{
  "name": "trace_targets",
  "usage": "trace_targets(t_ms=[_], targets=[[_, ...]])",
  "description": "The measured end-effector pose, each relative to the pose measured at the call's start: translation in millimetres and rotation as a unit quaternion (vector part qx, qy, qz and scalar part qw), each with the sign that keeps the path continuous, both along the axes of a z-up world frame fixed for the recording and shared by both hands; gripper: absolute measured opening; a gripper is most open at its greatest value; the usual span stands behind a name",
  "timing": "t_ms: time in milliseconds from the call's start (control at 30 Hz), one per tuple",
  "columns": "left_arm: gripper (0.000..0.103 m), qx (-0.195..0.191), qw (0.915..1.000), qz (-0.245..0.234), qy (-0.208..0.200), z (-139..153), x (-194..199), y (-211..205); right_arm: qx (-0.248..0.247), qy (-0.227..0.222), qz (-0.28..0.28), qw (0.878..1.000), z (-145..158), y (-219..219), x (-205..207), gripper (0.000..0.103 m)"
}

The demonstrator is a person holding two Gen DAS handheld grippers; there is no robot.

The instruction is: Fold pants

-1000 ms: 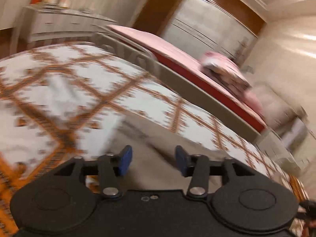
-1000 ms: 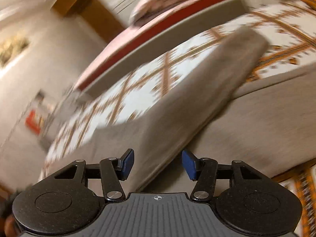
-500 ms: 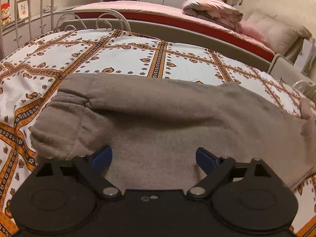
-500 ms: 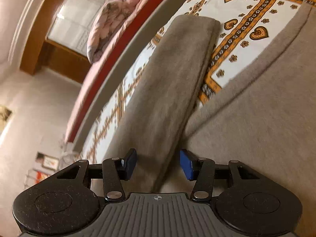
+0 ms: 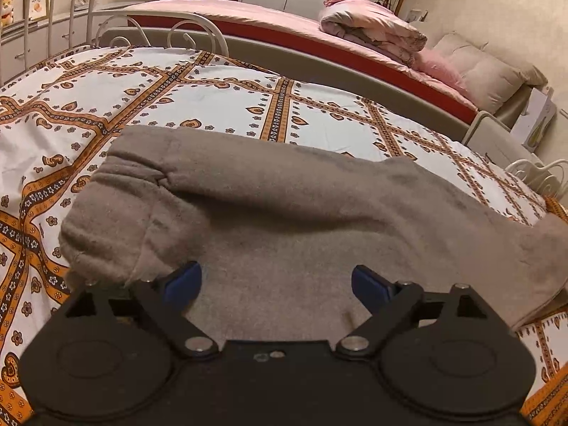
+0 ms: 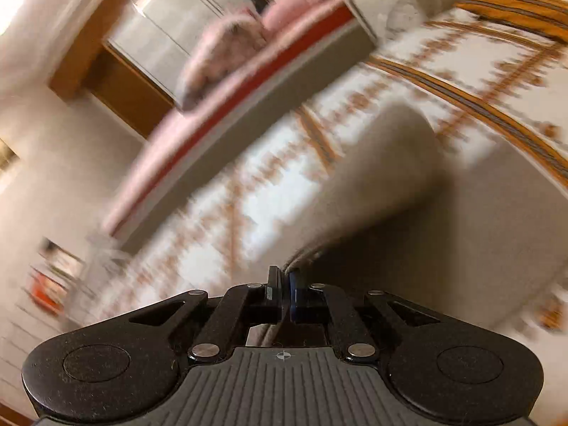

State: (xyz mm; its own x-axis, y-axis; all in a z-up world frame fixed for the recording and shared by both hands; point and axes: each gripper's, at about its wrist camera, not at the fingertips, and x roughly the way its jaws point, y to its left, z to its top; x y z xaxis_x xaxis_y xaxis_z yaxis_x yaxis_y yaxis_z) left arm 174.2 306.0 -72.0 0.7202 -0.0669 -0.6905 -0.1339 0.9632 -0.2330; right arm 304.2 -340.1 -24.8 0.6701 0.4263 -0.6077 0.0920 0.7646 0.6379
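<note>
Pants [image 6: 383,184] edge in right hand-held gripper [image 6: 284,289].

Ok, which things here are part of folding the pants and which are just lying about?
Part of the job:
grey pants
left gripper, open over the pants
right gripper, shut on a pants edge
patterned bedspread under the pants

Just lying about:
rolled quilt
pink pillow
beige cushion
</note>
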Motion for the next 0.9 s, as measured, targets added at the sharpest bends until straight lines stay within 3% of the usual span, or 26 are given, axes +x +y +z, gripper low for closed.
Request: trace_targets(t_ms=[67, 100, 167, 200, 267, 400, 533, 667, 700, 733, 767, 833, 900], targets=[[0.085, -0.001, 1.0000, -0.001, 0.000, 0, 0, 0, -0.012, 0.087, 0.003, 0.996, -42, -7, -3, 0.005], [0.085, -0.001, 1.0000, 0.000, 0.001, 0, 0, 0, 0.009, 0.114, 0.000, 0.993, -58, -13, 2, 0.005], [0.085, -0.002, 1.0000, 0.006, 0.002, 0, 1, -1, 0.054, 0.107, 0.003, 0.993, -65, -28, 10, 0.006], [0.085, -0.003, 1.0000, 0.008, 0.001, 0, 1, -1, 0.067, 0.092, -0.009, 0.993, -62, -37, 9, 0.011], [0.085, -0.005, 0.9999, 0.009, 0.000, 0, 1, 0, 0.074, 0.070, -0.047, 0.994, -57, -53, 0, 0.045], [0.085, -0.006, 1.0000, 0.007, 0.000, 0, 1, 1, 0.100, 0.034, -0.121, 0.987, -54, -84, -7, 0.045], [0.085, 0.004, 1.0000, 0.008, 0.004, -1, 3, -2, 0.167, 0.081, -0.159, 0.970, -86, -104, 2, 0.044], [0.085, 0.010, 0.9999, 0.008, 0.005, -1, 3, -4, 0.232, 0.076, -0.158, 0.957, -103, -111, 20, 0.044], [0.085, 0.012, 0.9999, 0.006, 0.004, -1, 3, -4, 0.228, 0.070, -0.157, 0.958, -103, -113, 25, 0.043], [0.085, 0.015, 0.9999, 0.004, 0.004, -2, 3, -5, 0.208, 0.061, -0.157, 0.964, -97, -112, 28, 0.016], [0.085, 0.017, 0.9998, 0.001, 0.004, -2, 3, -5, 0.189, 0.045, -0.156, 0.969, -86, -113, 29, 0.008], [0.085, 0.018, 0.9998, -0.002, 0.003, -2, 2, -6, 0.146, -0.010, -0.144, 0.979, -49, -113, 26, 0.008], [0.085, 0.016, 0.9999, -0.003, 0.002, -2, 1, -5, 0.054, -0.063, -0.120, 0.989, -9, -98, 13, 0.008]])
